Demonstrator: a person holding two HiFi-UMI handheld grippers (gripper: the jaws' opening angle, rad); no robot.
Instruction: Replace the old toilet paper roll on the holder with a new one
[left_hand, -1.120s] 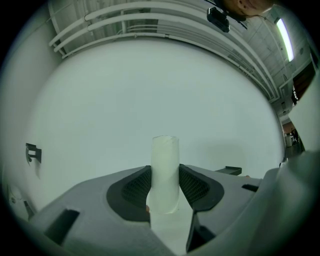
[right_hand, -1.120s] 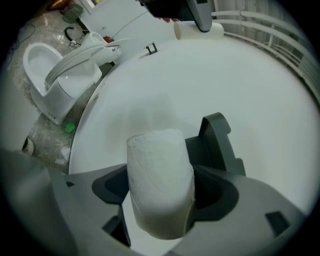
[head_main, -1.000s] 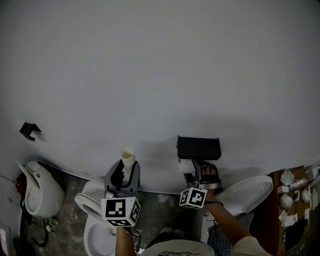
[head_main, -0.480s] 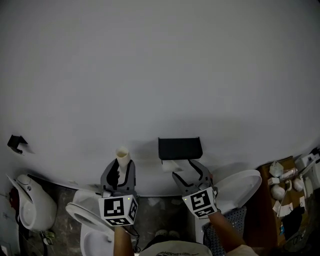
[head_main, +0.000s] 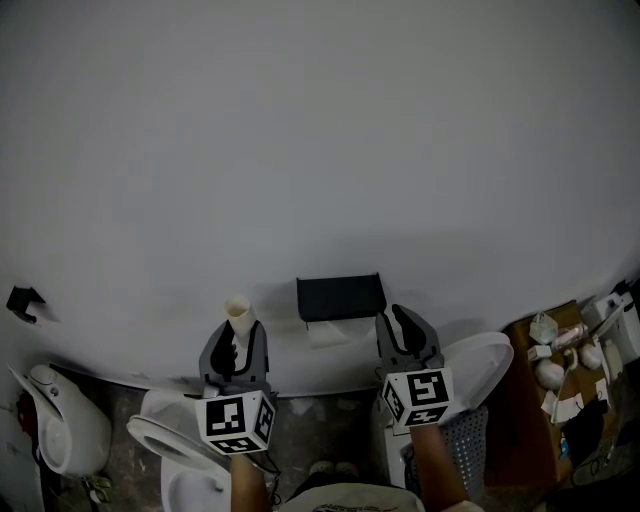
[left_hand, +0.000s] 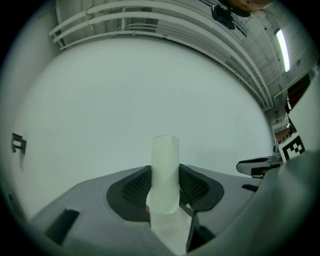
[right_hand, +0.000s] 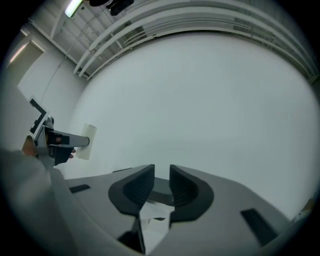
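Gripping the empty cardboard tube (head_main: 237, 311) upright in my left claw (head_main: 240, 338), I have it near the wall (head_main: 320, 130), left of the black holder (head_main: 341, 296), where white paper (head_main: 328, 331) shows underneath. My right claw (head_main: 400, 325), just right of the holder, has just been closing, empty, jaws narrowly apart.

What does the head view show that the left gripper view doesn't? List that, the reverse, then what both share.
Head view only: the black holder on the wall and the toilet below. Left gripper view only: ceiling rails and a strip light. Both: the cardboard tube clamped in the left gripper, and the right gripper, whose jaws have just been closing on nothing.
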